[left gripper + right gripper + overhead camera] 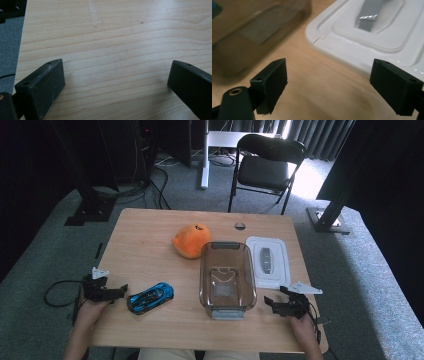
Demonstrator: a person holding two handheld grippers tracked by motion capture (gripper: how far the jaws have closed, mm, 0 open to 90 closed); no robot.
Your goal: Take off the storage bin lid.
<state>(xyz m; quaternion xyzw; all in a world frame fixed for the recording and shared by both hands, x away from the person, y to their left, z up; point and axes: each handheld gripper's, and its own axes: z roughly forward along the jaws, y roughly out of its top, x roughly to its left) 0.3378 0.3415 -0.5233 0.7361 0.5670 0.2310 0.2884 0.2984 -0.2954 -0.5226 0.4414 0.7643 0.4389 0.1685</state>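
Observation:
A blue toy car [150, 297] lies near the table's front left. Just left of it, my left gripper [120, 291] rests open with its jaws toward the car; in the left gripper view [116, 85] there is bare wood between them. A clear brownish container [227, 279] stands in the middle, empty. Its white lid [268, 261] with a grey handle lies to its right. My right gripper [274, 296] is open by the container's front right corner. In the right gripper view [329, 85] the container [249, 32] is at left and the lid [374, 32] at right.
An orange plush toy [191, 240] sits behind the container, touching its far left corner. The wooden table [145, 245] has a round cable hole [240, 225] at the back. A black chair [265, 162] stands beyond the table on grey carpet.

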